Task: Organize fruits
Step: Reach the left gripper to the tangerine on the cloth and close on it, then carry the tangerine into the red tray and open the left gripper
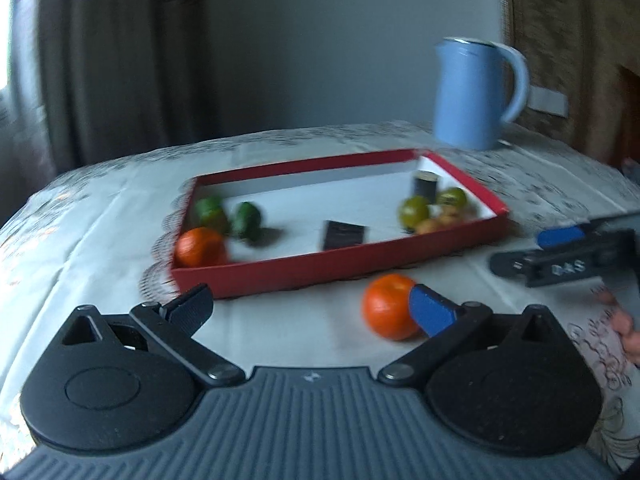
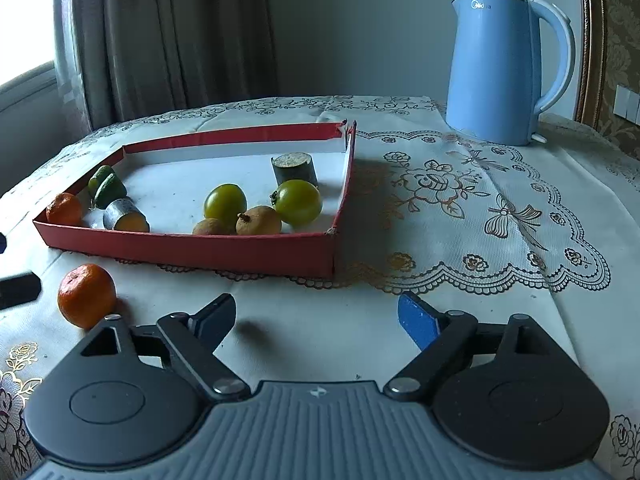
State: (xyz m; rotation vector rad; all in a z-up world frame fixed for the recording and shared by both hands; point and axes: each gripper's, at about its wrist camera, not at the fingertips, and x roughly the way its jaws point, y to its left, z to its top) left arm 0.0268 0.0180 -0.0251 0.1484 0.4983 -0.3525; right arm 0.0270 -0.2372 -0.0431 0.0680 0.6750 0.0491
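A loose orange (image 1: 387,306) (image 2: 86,295) lies on the tablecloth in front of the red tray (image 1: 340,264) (image 2: 192,248). My left gripper (image 1: 312,308) is open; the orange shows just inside its blue pad, not gripped. My right gripper (image 2: 316,318) is open over bare cloth, with the orange off to its left. In the tray are another orange (image 1: 200,246) (image 2: 64,209), green fruit pieces (image 2: 106,186), a cut piece with orange flesh (image 2: 126,216), two green tomatoes (image 2: 225,202) (image 2: 298,202), brown fruits (image 2: 258,220) and a dark cylinder (image 2: 294,168).
A blue kettle (image 2: 504,68) (image 1: 472,92) stands at the back right of the table. The right gripper's body (image 1: 560,252) and a person's hand (image 1: 624,328) show at the right edge of the left wrist view. Curtains hang behind the table.
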